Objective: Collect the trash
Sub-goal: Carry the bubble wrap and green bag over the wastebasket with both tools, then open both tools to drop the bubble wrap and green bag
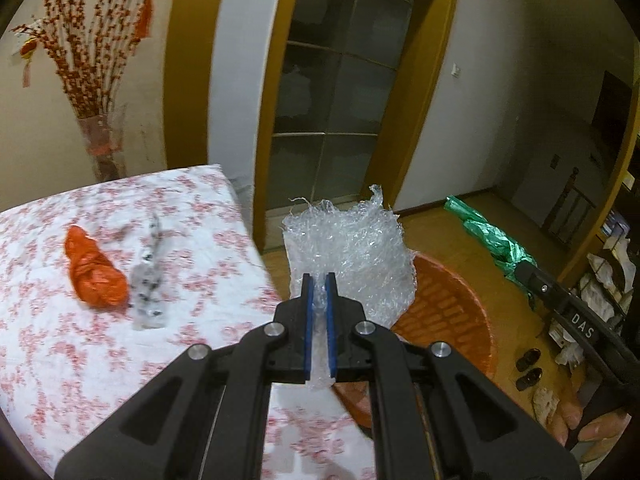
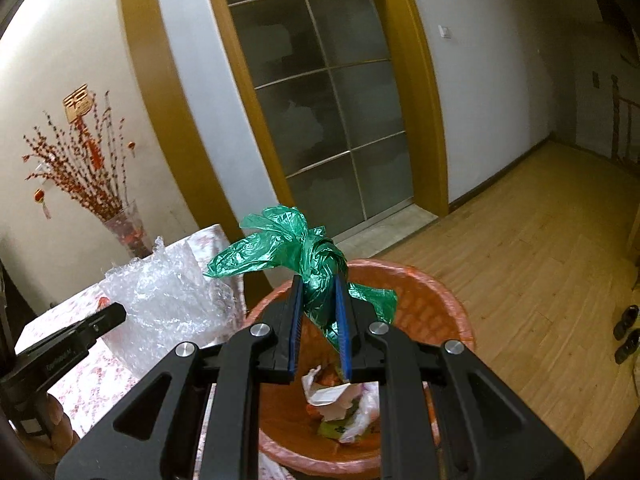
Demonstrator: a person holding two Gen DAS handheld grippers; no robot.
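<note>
My left gripper [image 1: 319, 280] is shut on a sheet of clear bubble wrap [image 1: 352, 248] and holds it up beside the table's right edge, over the orange bin [image 1: 452, 320]. My right gripper [image 2: 319, 284] is shut on a crumpled green plastic bag [image 2: 316, 268] and holds it above the orange bin [image 2: 432, 304], which has paper and wrappers [image 2: 340, 404] inside. The bubble wrap [image 2: 168, 300] and left gripper show at the left of the right wrist view. An orange plastic bag [image 1: 94, 270] and a clear spotted wrapper [image 1: 150, 280] lie on the floral tablecloth [image 1: 60, 360].
A vase with red blossom branches [image 1: 100, 136] stands behind the table. A glass sliding door [image 1: 332, 120] in a yellow frame is ahead. Shoes [image 1: 528, 368] lie on the wooden floor [image 2: 540, 260] to the right, near cluttered shelves.
</note>
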